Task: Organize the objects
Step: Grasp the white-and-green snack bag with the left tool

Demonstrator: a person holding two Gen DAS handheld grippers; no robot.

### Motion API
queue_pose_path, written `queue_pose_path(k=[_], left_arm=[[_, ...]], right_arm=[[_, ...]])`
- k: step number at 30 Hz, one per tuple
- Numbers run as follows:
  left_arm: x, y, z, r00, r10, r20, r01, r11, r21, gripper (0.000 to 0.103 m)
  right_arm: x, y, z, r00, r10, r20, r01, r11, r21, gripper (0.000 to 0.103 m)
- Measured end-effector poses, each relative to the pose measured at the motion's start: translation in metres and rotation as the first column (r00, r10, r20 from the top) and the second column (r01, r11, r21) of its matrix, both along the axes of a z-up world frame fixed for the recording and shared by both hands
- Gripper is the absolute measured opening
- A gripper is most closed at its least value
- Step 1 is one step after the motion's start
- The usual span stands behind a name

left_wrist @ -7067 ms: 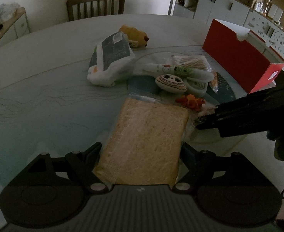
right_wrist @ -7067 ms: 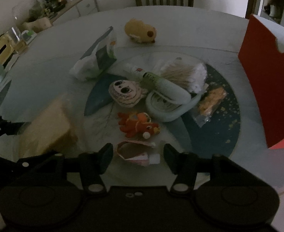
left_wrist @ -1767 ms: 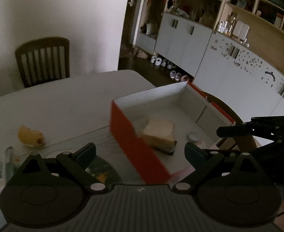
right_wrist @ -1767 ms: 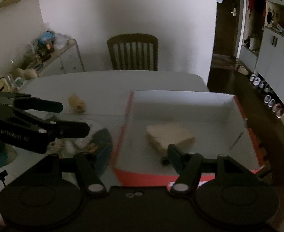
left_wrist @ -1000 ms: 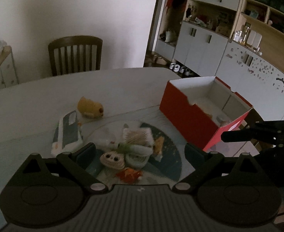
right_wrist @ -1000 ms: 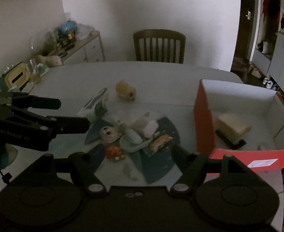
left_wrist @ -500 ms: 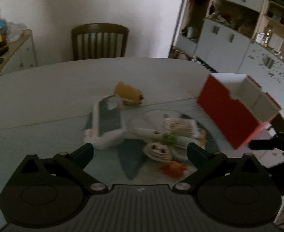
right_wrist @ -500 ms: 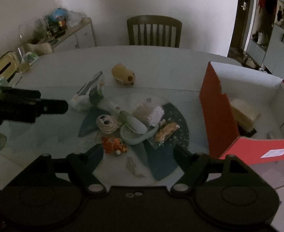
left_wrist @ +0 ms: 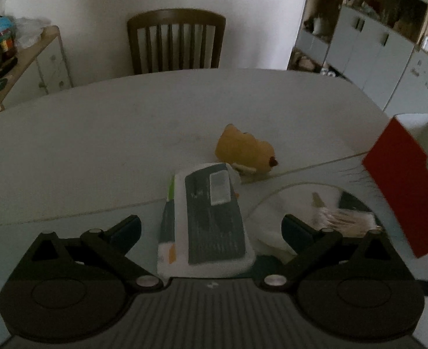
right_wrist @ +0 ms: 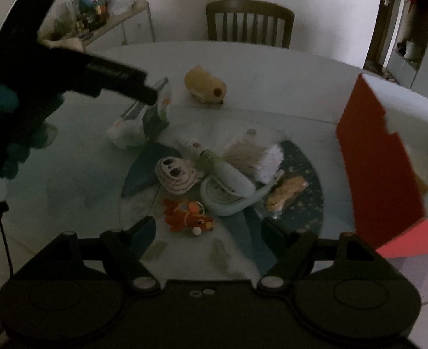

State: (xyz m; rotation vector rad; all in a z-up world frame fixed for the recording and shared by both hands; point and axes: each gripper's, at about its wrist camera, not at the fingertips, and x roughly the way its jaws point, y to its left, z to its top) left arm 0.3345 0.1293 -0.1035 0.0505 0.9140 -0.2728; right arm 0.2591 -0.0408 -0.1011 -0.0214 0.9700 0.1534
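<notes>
My left gripper (left_wrist: 211,226) is open, its fingers either side of a white and grey packet (left_wrist: 206,221) that lies on the table; it also shows in the right wrist view (right_wrist: 144,93) above the packet (right_wrist: 138,119). My right gripper (right_wrist: 208,229) is open and empty, just before an orange toy fish (right_wrist: 187,212). A pile lies beyond: a striped round toy (right_wrist: 176,174), a tube (right_wrist: 222,165), cotton swabs (right_wrist: 254,157), a snack packet (right_wrist: 286,192). A yellow plush (left_wrist: 246,148) sits behind. The red box (right_wrist: 377,160) stands at the right.
A wooden chair (left_wrist: 176,43) stands behind the round table (left_wrist: 97,133). A sideboard (left_wrist: 19,67) with clutter is at the far left. White cabinets (left_wrist: 388,43) line the right wall. The red box (left_wrist: 406,180) is at the right table edge.
The bread that my left gripper held now lies in the red box. Both grippers swung back from the box to the pile. My left gripper has closed in on the white and grey packet.
</notes>
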Motion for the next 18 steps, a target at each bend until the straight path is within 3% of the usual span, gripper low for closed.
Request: queue_pose_path(k=[5,9,18], left_arm=[[0.020,-0.008,-0.013,1.000,-0.003,-0.027,0.004,0.999,0.037,0.103],[0.036,-0.007,-0.030,0.995,0.021,-0.096,-0.017,0.999,0.042,0.103],[0.045,-0.003,-0.053,0.986,0.057,-0.155,-0.048,0.997,0.063,0.103]], right_arm=[[0.014,0.001,-0.019,0.999,-0.018,-0.050,0.019,0.999,0.030,0.079],[0.023,0.004,-0.032,0.996,-0.030,-0.082,0.034,0.998,0.055,0.079],[0.033,0.015,-0.044,0.995,-0.025,-0.095,0.030,0.998,0.051,0.079]])
